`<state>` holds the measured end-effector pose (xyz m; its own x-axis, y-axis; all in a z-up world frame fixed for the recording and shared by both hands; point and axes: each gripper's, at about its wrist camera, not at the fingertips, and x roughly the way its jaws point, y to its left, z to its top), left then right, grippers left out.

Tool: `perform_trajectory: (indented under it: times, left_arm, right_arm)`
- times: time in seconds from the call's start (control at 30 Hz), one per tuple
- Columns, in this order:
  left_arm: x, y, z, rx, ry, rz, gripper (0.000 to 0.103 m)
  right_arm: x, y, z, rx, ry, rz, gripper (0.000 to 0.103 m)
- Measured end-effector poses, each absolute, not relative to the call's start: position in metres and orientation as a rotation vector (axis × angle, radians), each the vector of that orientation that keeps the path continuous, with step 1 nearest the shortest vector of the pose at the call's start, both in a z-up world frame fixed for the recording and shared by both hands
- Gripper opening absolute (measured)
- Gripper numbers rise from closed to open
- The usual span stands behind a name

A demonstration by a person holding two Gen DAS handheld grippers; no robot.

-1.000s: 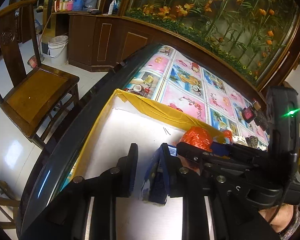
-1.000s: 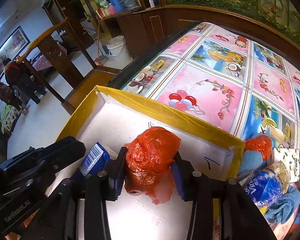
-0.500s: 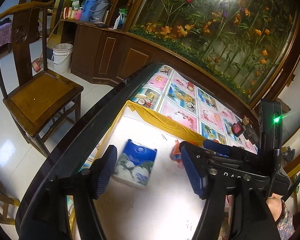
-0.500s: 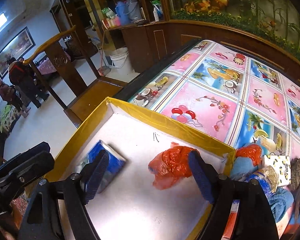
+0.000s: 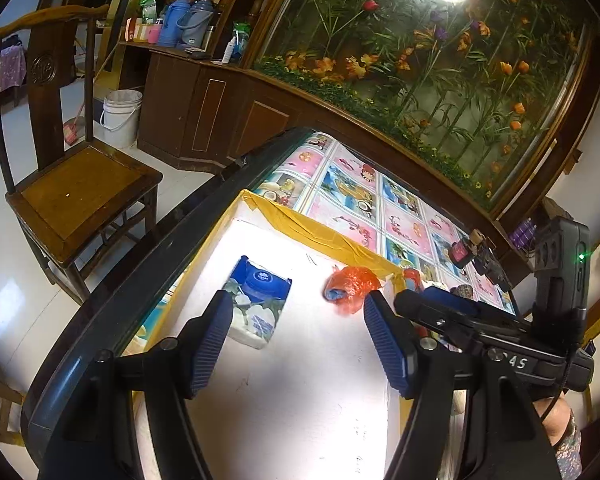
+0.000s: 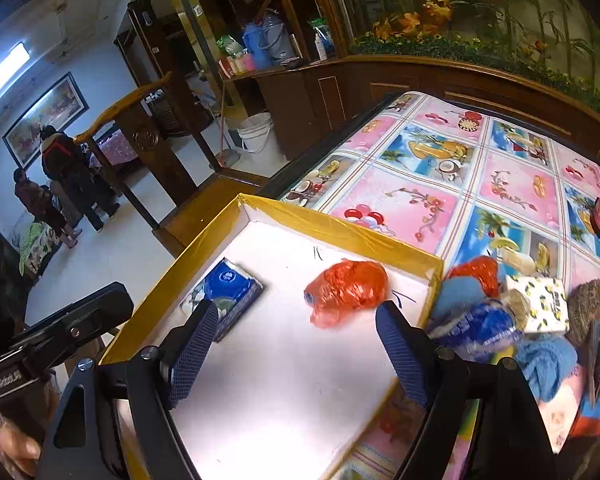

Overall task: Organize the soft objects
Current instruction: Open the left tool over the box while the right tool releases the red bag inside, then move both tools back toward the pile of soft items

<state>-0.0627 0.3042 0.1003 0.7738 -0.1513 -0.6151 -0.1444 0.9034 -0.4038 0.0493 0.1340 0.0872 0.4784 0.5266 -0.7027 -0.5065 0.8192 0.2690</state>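
1. We count one blue tissue pack [image 6: 228, 296] in the tray [image 6: 340, 226].
2. One red bag bundle [image 6: 346, 288] lies there too.
3. Two thermoses [image 5: 182, 22] stand on the cabinet.
4. We see one wooden chair [image 5: 76, 192] and one white bucket [image 5: 120, 118].

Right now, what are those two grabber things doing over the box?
A person holds a grabber in each hand and is sorting soft things into a yellow-edged box. The left gripper has just opened and let go of a blue tissue pack; the right gripper has just opened and dropped an orange plastic bag. Both things lie on the box's white floor, and both grippers hang open above them, holding nothing. More soft things wait in a pile on the table beside the box.
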Motion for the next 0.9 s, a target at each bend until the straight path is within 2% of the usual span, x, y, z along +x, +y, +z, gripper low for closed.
perform_trajectory:
  times: [0.3,0.6,0.73,0.9]
  left_arm:
    - [-0.073,0.267,0.102,-0.420,0.693,-0.059,0.067]
    - [-0.072,0.209,0.093,-0.374,0.734,-0.155,0.067]
    - [-0.072,0.183,0.091,-0.353,0.743,-0.194,0.067]
    - [-0.075,0.166,0.088,-0.338,0.756,-0.220,0.067]
  right_arm:
    - [0.018,0.059,0.099,0.109,0.798,0.621,0.085]
    - [-0.009,-0.033,0.081,0.125,0.796,0.479,0.085]
    - [-0.012,-0.050,0.057,0.115,0.854,0.451,0.085]
    - [-0.027,-0.038,0.054,-0.006,0.840,0.437,0.085]
